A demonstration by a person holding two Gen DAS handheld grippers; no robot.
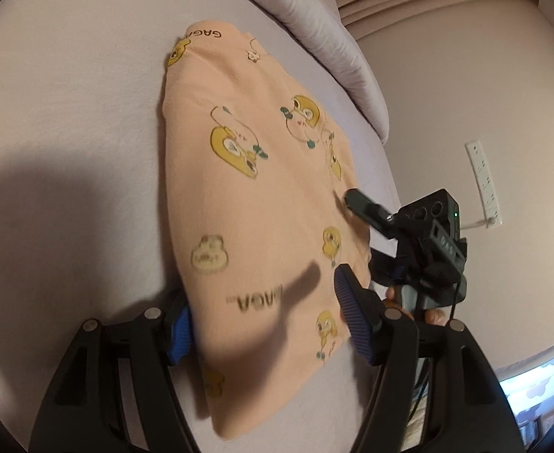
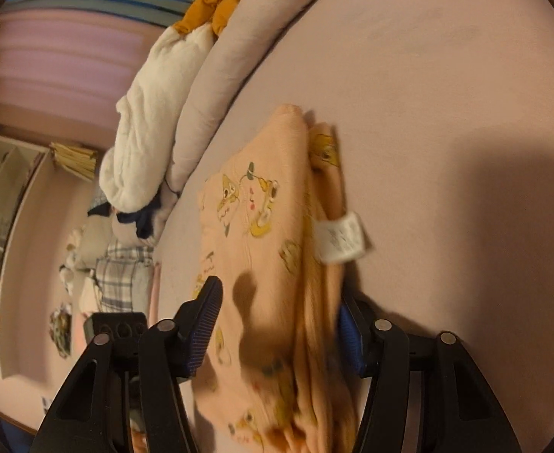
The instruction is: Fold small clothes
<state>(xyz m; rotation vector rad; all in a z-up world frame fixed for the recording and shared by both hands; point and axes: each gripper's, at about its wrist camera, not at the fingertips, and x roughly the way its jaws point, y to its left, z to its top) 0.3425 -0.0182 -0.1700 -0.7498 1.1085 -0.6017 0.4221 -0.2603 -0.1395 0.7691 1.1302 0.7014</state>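
Where bedding lies — one garment [image 1: 254, 204], two grippers.

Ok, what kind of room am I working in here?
Most likely a bedroom in a home. The peach garment lies on a wide pale bed sheet, a rolled duvet is bunched along the far edge, and more clothes are piled beyond it, with shelves by the wall.

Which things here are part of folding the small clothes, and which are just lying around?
Part of the job:
- peach printed garment, folded on the bed sheet
- left claw, open
- right claw, open

Lying about:
- rolled quilt
- orange fabric
- checked cloth
- wall power strip
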